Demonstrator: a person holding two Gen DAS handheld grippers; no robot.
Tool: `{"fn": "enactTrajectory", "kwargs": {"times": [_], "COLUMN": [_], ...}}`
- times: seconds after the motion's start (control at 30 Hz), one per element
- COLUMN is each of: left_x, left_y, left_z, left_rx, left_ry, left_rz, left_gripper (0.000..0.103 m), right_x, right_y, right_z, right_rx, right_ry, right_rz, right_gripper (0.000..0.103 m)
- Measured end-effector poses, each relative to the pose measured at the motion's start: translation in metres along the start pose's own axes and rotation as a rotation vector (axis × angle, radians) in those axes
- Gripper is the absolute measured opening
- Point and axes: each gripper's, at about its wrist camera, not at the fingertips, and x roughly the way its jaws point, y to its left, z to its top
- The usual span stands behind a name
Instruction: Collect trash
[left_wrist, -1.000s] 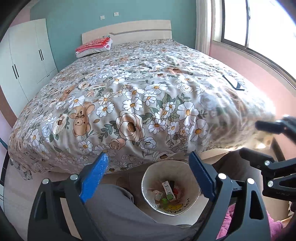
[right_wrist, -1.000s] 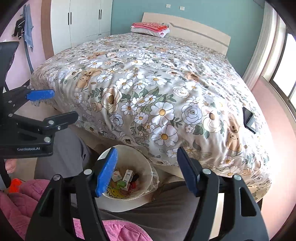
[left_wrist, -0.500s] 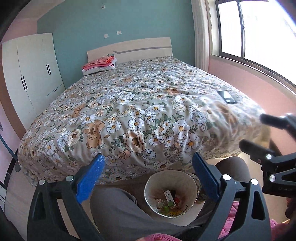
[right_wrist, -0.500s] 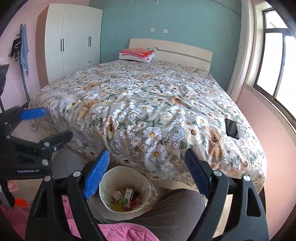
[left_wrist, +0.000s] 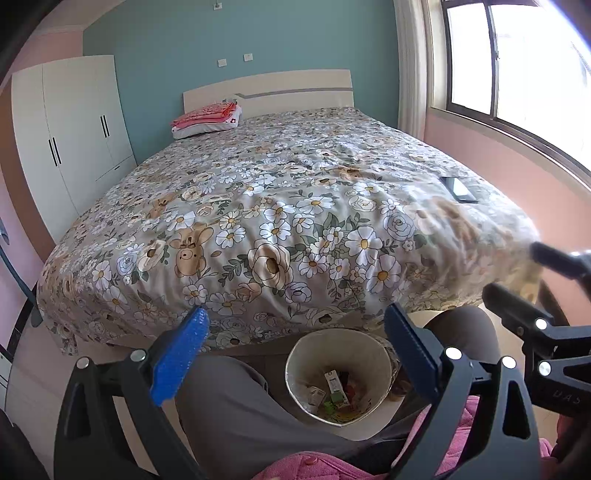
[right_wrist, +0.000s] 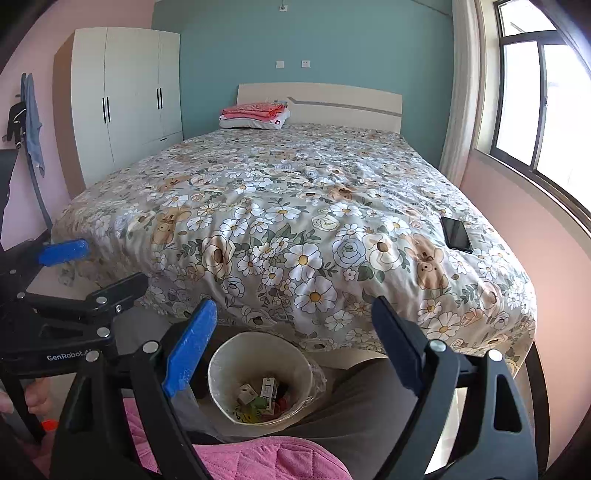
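Blue, finely textured pads face the black plastic fingers of the left gripper (left_wrist: 295, 354), which stand wide apart with nothing between them. Below and between these fingers sits the waste bin (left_wrist: 308, 349), a pale, round, tapering container with a thin clear liner crumpled over its rim. Inside lies the trash (left_wrist: 332, 393): small cartons and bright green, red and yellow scraps heaped on the bottom. The right gripper (right_wrist: 291, 334) likewise has its blue-padded fingers spread and empty, with the same bin seen low between them. Grey-trousered legs (left_wrist: 236, 406) of the seated person flank the bin on both sides, touching or nearly touching its wall; a pink quilted garment (right_wrist: 258, 461) fills the edge nearest the camera. Beyond the fingertips of both grippers, the bed (right_wrist: 295, 229) rises, draped in a soft, rumpled floral cover whose hem hangs just past the bin's far rim. A flat black phone (right_wrist: 456, 233) rests on the cover well right of the right fingers, near the mattress edge. Open room lies above the bin mouth, between the knees and the bed's overhang. A white wardrobe (right_wrist: 125, 99) stands far left, beyond the bed.
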Motion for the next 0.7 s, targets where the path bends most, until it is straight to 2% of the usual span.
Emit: {"fn": "enactTrajectory", "kwargs": {"times": [0.7], "left_x": [-0.0006], "left_y": [-0.0063], "left_z": [-0.0018], "left_rx": [0.025], "left_ry": [-0.002], "left_rz": [-0.004], "left_gripper": [0.097], "right_x": [0.0031], "right_y": [0.008], "right_z": [-0.004], "right_rx": [-0.019], "right_ry": [0.005], "right_rz": [0.005], "right_gripper": [0.085]}}
